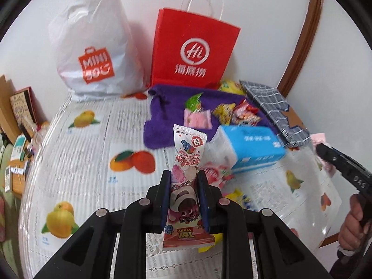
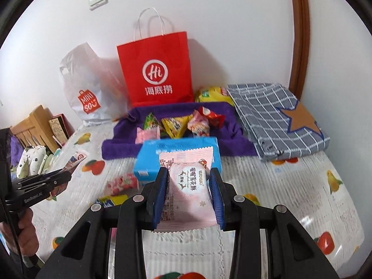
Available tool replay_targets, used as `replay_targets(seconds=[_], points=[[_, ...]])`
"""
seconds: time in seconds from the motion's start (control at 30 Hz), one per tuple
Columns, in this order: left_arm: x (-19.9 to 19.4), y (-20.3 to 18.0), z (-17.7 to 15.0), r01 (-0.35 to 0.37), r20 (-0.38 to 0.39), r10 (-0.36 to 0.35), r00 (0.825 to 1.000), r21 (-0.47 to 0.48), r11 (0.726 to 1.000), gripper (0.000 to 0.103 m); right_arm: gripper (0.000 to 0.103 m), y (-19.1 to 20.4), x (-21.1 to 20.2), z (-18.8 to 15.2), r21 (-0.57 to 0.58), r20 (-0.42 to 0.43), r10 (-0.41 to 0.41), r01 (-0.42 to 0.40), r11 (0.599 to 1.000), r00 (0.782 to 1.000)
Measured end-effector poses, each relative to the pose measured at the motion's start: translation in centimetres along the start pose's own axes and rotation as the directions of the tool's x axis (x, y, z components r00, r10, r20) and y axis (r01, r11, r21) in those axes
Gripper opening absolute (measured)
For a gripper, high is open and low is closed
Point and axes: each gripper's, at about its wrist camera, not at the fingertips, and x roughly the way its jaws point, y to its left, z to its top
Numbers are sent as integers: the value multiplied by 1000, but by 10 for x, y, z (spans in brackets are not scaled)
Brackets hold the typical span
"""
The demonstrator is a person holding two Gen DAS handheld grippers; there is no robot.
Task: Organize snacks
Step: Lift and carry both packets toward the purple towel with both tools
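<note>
Snack packets [image 2: 181,123] heaped on towel [image 2: 121,146], tissue box [image 2: 148,162] just before it, paper bag [image 2: 155,69] behind, folded cloth [image 2: 274,125] right, plastic bag [image 2: 86,83] left.

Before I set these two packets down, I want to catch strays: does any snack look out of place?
Yes. Most snacks sit gathered on the purple towel, but a pink-and-white packet and a yellow-and-blue one lie loose on the fruit-print tablecloth, in front of the blue tissue pack, apart from the pile.

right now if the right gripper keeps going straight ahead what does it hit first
Most likely the blue tissue pack, lying directly beyond the right gripper and its pink snack packet. The purple cloth with its snacks comes after. Depth and height are unclear, so it might pass over.
</note>
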Motion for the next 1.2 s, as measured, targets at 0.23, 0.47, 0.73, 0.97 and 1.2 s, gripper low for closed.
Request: replay_targets(seconds=[0.23, 0.47, 0.73, 0.97, 1.2], points=[[-9, -22, 36, 45, 14, -46, 999, 23, 999, 21, 36, 3, 6, 30, -13, 4, -14, 14, 1000, 1000], [-6, -38, 69, 46, 27, -47, 999, 39, 998, 21, 36, -3, 18, 58, -2, 3, -25, 25, 1000, 1000], [1, -52, 98, 40, 36, -42, 998, 58, 997, 21, 36, -6, 32, 86, -15, 23, -34, 34, 999, 999], [11, -59, 121, 54, 26, -56, 998, 53, 997, 21, 36, -6, 44, 109, -23, 39, -21, 21, 1000, 999], [22, -57, 146, 54, 40, -55, 998, 31, 998, 21, 36, -4, 59, 139, -32, 54, 6, -4, 999, 999]])
